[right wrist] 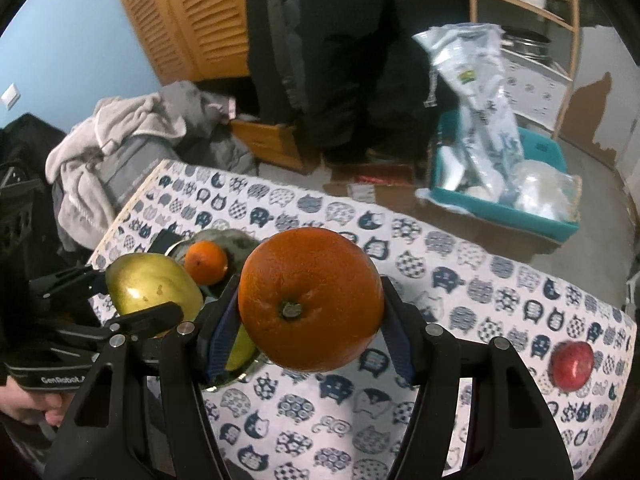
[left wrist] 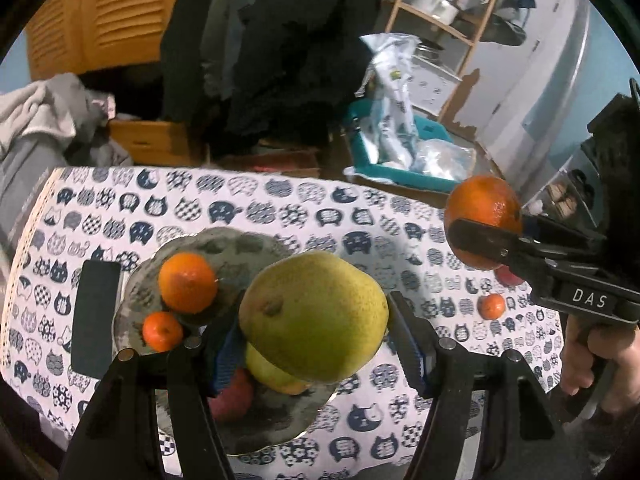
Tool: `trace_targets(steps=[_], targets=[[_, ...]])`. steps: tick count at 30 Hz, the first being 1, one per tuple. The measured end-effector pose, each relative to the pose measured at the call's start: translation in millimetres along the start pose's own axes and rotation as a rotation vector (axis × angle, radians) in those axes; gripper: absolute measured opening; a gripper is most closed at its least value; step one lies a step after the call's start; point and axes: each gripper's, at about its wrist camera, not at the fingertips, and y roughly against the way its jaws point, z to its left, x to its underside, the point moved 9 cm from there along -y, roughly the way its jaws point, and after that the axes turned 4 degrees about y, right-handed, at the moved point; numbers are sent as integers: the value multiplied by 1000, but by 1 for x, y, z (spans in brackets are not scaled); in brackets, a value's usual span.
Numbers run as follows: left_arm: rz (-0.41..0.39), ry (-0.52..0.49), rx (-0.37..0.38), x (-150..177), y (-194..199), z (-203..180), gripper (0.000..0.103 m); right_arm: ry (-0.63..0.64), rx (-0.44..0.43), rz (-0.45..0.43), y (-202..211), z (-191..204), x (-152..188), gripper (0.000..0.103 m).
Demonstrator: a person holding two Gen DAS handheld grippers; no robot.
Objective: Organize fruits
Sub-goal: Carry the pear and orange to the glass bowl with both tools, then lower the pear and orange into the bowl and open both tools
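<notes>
A table (left wrist: pixel 248 208) draped in a white cloth printed with navy cat faces fills most of both views. On it, toward the left side, sits a grey plate (left wrist: pixel 256 240) patterned with darker cat shapes, and just beside the plate's left edge lies a dark flat rectangle (left wrist: pixel 96 316), possibly a phone.

The left gripper (left wrist: pixel 316 320) is clamped on a large green pear (left wrist: pixel 314 316), carried in the air above the plate. The right gripper (right wrist: pixel 310 300) is pressed tight on a big orange (right wrist: pixel 310 300), hanging over the cloth just to the right of the plate.

Already on the plate: a yellow-green fruit (left wrist: pixel 272 372) and a red one (left wrist: pixel 234 396), both mostly hidden beneath the pear, then a medium tangerine (left wrist: pixel 187 282) and a smaller one (left wrist: pixel 162 331) touching it.

Well apart on the bare cloth lie a red apple (right wrist: pixel 571 365) near the right edge and a little tangerine (left wrist: pixel 492 306).
</notes>
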Motion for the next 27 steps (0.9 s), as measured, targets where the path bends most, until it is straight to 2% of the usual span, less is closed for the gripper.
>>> trace_targets(steps=[9,16,27], targets=[[40,56,-61,12,-19,48,68,58,-37,61,-46,41,-7,64],[111,102,-93,32,-45,80,68,84,-62,128,-81,64,0,64],[128,119,-83,34,-58,88,68,54,-86,217,-121,74,12,64]])
